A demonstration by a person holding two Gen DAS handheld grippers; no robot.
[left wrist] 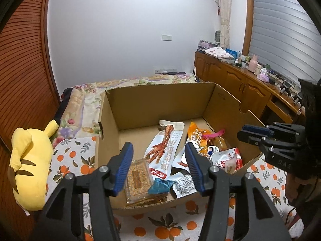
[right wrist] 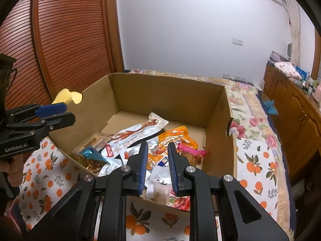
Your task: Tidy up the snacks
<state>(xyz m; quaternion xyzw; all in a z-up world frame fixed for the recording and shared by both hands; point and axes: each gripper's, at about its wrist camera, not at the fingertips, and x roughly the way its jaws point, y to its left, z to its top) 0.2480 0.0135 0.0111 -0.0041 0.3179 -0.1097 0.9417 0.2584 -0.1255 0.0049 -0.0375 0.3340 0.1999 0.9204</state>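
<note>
The cardboard box (left wrist: 160, 102) sat on the bed (right wrist: 260, 166), on an orange-print cover, with the snack packets (left wrist: 166, 152) heaped at its near end — a clear pack of sesame bars (left wrist: 138, 180) lay in the near-left corner. The left gripper (left wrist: 158, 156) hung over that corner, its jaws partly apart and holding nothing. The right gripper (right wrist: 158, 156) hovered above the packets, jaws at their narrowest, a slim gap showing, nothing between them. A yellow plush toy (left wrist: 30, 166) lay left of the box.
</note>
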